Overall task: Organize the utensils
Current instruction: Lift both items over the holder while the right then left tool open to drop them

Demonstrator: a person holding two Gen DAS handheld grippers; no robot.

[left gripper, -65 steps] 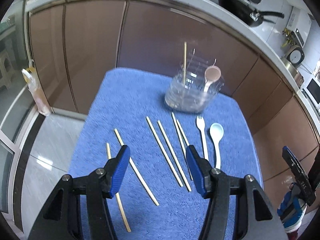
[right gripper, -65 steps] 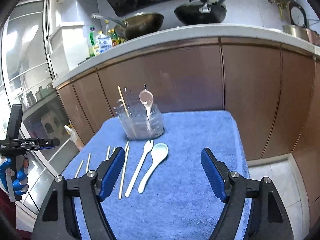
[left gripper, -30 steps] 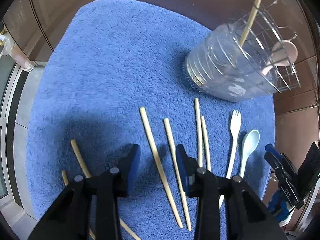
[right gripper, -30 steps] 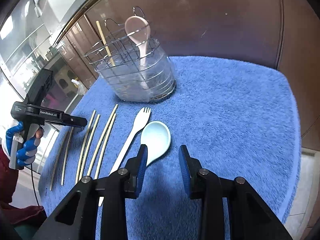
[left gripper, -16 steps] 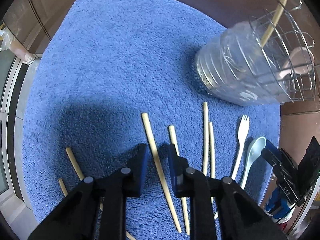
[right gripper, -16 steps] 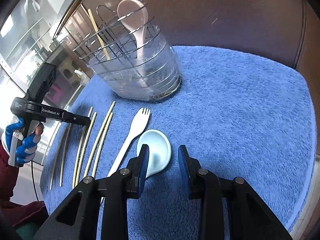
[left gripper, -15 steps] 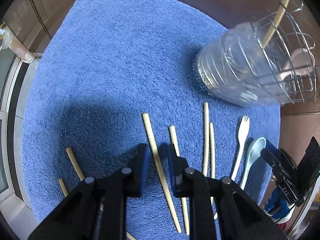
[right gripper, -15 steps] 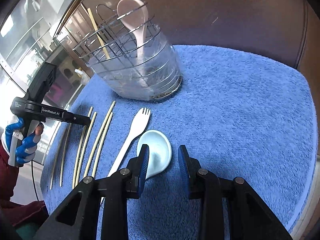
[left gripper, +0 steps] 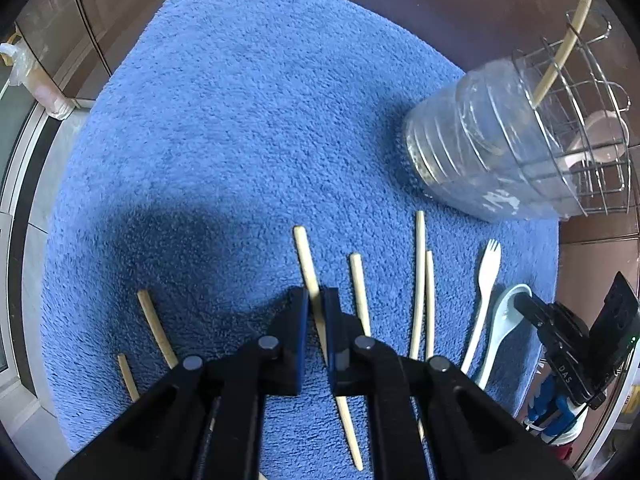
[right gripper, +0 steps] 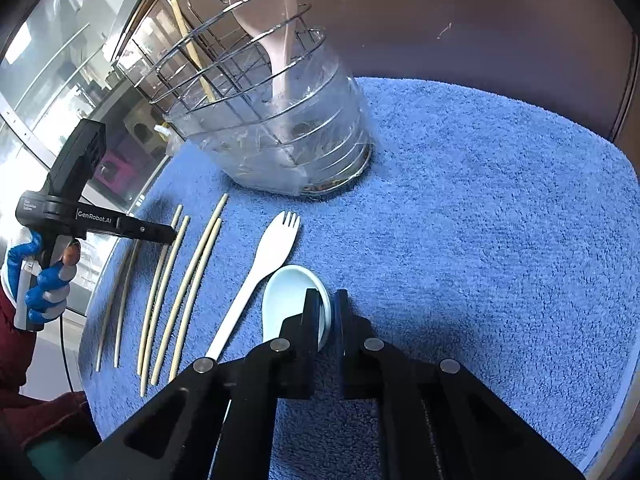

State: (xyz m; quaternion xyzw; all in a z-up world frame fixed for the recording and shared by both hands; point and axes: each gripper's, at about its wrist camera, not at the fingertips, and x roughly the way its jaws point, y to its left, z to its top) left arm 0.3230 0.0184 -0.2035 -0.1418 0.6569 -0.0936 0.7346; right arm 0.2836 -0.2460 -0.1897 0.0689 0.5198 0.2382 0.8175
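Where the blue towel (left gripper: 240,120) covers the desk, a wire utensil holder (right gripper: 272,132) wrapped in clear plastic stands as landmark; it holds a pink spoon (right gripper: 276,20) and one upright chopstick (right gripper: 192,48). Before the holder, on the towel: a white fork (right gripper: 260,268), tines toward the holder; a pale blue spoon (right gripper: 288,296) just beside the fork; loose chopsticks in a row farther from the holder than the fork.

Left hand-held gripper (left gripper: 315,312): fingers narrowed onto a single chopstick (left gripper: 306,260), which lies flat on the towel and passes between them; neighbouring chopsticks lie just beside it on either flank.

Right hand-held gripper (right gripper: 326,312): fingers closed on the rim of the pale blue spoon's bowl, the fork's handle close alongside. Brown cabinet doors (right gripper: 480,20) stand behind the holder.
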